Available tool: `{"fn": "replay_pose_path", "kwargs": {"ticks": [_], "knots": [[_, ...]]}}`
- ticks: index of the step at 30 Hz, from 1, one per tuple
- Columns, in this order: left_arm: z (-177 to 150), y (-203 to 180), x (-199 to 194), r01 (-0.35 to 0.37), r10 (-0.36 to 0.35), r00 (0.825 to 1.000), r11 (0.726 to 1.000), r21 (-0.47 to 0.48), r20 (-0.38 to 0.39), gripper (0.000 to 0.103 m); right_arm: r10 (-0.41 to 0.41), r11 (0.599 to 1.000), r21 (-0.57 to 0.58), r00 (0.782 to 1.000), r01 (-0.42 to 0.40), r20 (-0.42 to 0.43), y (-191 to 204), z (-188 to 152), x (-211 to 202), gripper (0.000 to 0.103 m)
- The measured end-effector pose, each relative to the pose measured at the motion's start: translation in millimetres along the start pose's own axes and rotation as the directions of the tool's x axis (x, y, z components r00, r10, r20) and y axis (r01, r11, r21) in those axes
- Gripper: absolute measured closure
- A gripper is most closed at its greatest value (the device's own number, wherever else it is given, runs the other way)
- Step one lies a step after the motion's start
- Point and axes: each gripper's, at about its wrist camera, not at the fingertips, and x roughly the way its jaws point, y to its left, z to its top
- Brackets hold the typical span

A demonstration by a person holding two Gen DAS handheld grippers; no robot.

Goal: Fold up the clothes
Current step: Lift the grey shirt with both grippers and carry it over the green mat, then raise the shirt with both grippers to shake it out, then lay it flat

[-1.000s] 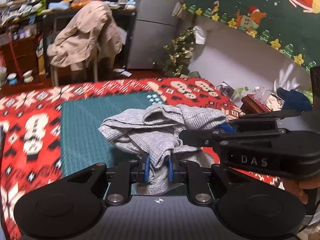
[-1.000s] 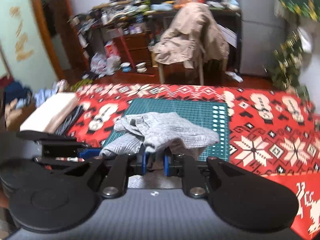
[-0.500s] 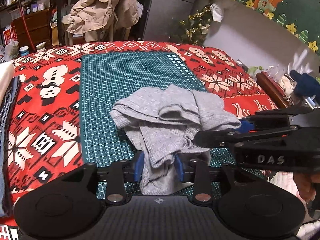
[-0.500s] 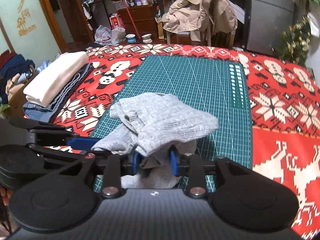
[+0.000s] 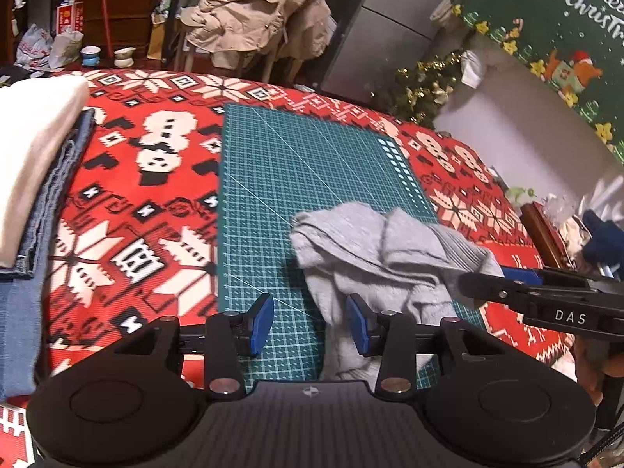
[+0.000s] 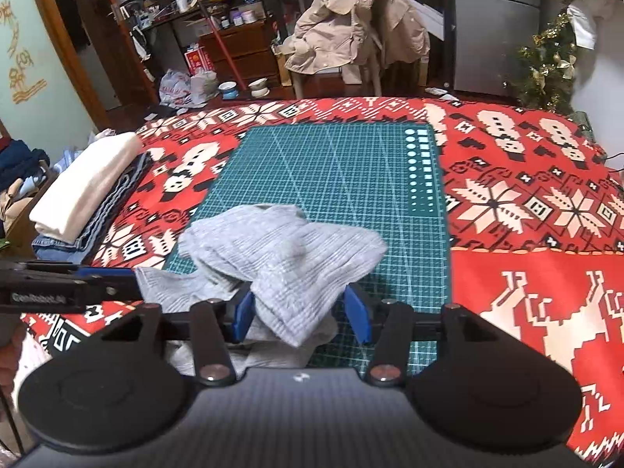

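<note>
the crumpled grey garment (image 6: pixel 280 257) lies heaped on the near part of the green cutting mat (image 6: pixel 343 163), a fold of it loose between the opening jaws of the right gripper (image 6: pixel 299 314), while the left gripper (image 5: pixel 310 325) stands apart, cloth just beside its right pad

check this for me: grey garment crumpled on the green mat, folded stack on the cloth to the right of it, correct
Not quite. The folded stack lies to the left of the green mat, as the right wrist view shows. The grey garment is indeed crumpled on the mat, and the stack does rest on the cloth.
</note>
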Motion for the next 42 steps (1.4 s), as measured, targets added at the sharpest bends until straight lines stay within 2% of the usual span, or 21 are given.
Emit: {"fn": "replay_pose_path", "kwargs": {"ticks": [6, 11, 15, 19, 23, 24, 25, 26, 27, 30, 35, 37, 38, 39, 41, 42], "knots": [[4.4, 0.8, 1.8, -0.005, 0.005, 1.0, 1.0, 0.006, 0.012, 0.062, -0.138, 0.989, -0.056, 0.99, 0.138, 0.007, -8.7, 0.6, -2.4, 0.049], [11.3, -1.8, 6.1, 0.032, -0.032, 0.999, 0.999, 0.004, 0.018, 0.057, -0.045, 0.998, -0.045, 0.999, 0.046, 0.023, -13.2, -1.1, -12.1, 0.049], [17.9, 7.0, 12.2, 0.018, -0.016, 1.0, 0.996, -0.084, 0.024, 0.056, -0.026, 0.998, -0.061, 1.0, 0.026, -0.007, -11.0, -6.4, -9.2, 0.049], [23.5, 23.0, 16.2, 0.052, -0.048, 0.999, 0.978, -0.202, 0.021, 0.053, 0.003, 0.999, 0.036, 1.0, -0.002, -0.023, -23.4, -11.1, 1.7, 0.049], [27.4, 29.7, 19.1, 0.072, -0.071, 0.997, 0.967, -0.245, 0.013, 0.049, 0.073, 0.99, 0.123, 0.996, -0.067, -0.047, -34.1, -13.8, 16.7, 0.05], [28.5, 31.0, 20.6, 0.081, -0.081, 0.997, 0.964, -0.255, 0.013, 0.047, 0.08, 0.989, 0.129, 0.995, -0.073, -0.053, -35.3, -14.3, 19.3, 0.057], [29.9, 32.5, 23.3, 0.092, -0.093, 0.996, 0.959, -0.267, 0.011, 0.046, 0.083, 0.989, 0.126, 0.995, -0.075, -0.057, -35.9, -14.4, 21.0, 0.079], [31.3, 34.3, 27.0, 0.103, -0.105, 0.994, 0.953, -0.284, 0.007, 0.044, 0.081, 0.99, 0.12, 0.995, -0.073, -0.059, -35.9, -14.9, 20.9, 0.09], [32.8, 36.1, 30.7, 0.113, -0.117, 0.993, 0.947, -0.3, 0.004, 0.043, 0.077, 0.991, 0.114, 0.995, -0.07, -0.06, -35.8, -15.7, 20.3, 0.095], [36.9, 40.1, 43.4, 0.13, -0.145, 0.989, 0.929, -0.345, -0.016, 0.043, 0.061, 0.993, 0.104, 0.997, -0.056, -0.044, -37.3, -16.2, 13.8, 0.096], [42.5, 29.9, 61.0, 0.144, -0.174, 0.983, 0.931, -0.334, -0.061, 0.043, -0.018, 0.991, 0.132, 1.0, 0.017, 0.007, -51.1, -13.0, -5.6, 0.097], [43.3, 21.4, 66.2, 0.157, -0.19, 0.978, 0.938, -0.309, -0.081, 0.048, -0.048, 0.987, 0.152, 0.999, 0.044, 0.021, -59.8, -12.8, -12.5, 0.097], [43.2, 17.7, 67.5, 0.159, -0.192, 0.978, 0.942, -0.296, -0.087, 0.059, -0.061, 0.985, 0.162, 0.998, 0.056, 0.025, -64.6, -12.0, -15.7, 0.097], [43.0, 14.8, 67.5, 0.159, -0.189, 0.978, 0.946, -0.284, -0.084, 0.078, -0.071, 0.984, 0.168, 0.997, 0.065, 0.029, -68.7, -12.1, -18.8, 0.097], [43.7, 9.7, 63.0, 0.155, -0.176, 0.982, 0.955, -0.254, -0.061, 0.091, -0.087, 0.981, 0.18, 0.996, 0.079, 0.037, -75.3, -12.2, -24.7, 0.097], [45.0, 6.2, 58.6, 0.151, -0.166, 0.985, 0.961, -0.23, -0.044, 0.093, -0.092, 0.98, 0.183, 0.995, 0.083, 0.041, -77.8, -12.0, -27.5, 0.097]]}}
